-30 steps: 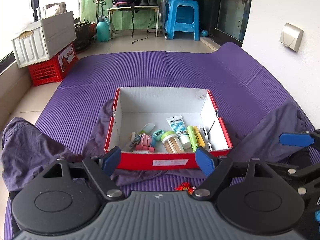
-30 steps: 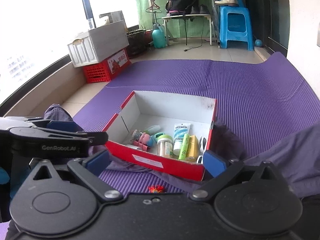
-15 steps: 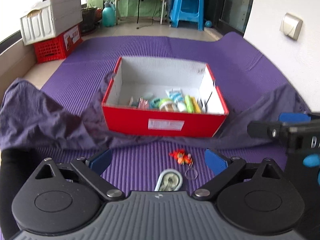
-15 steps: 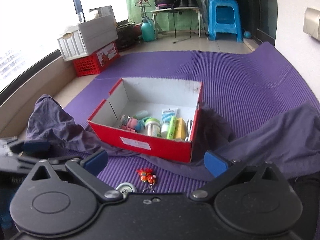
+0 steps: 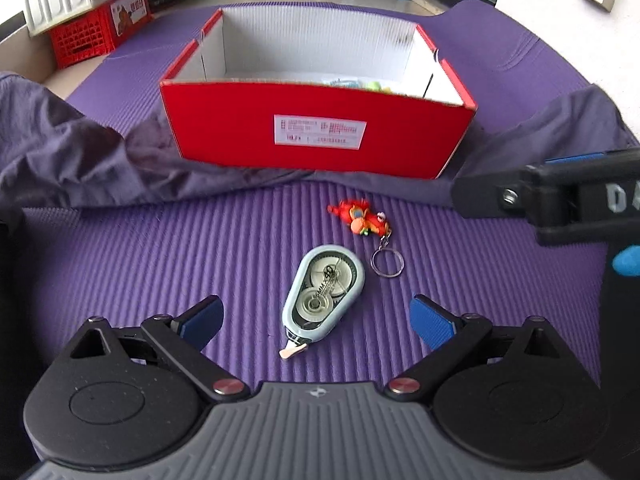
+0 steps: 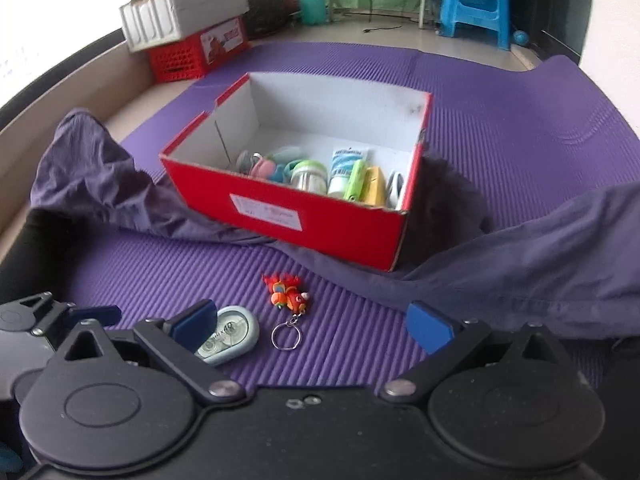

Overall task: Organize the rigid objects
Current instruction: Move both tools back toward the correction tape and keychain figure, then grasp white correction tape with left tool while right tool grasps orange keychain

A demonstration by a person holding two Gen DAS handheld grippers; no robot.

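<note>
2 light, rigid pieces lie near you: with your left gripper (image 5: pixel 316 318) spread wide, pinch the slick correction tape (image 5: pixel 325 294) across its flat sides, while your right gripper (image 6: pixel 314 322), also spread, takes the keychain (image 6: pixel 287 296).

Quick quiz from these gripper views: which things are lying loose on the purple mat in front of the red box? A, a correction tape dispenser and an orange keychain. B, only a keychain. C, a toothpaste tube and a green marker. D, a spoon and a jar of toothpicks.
A: the correction tape dispenser and the orange keychain lie side by side on the purple mat, while the other small items sit inside the red box.
</note>
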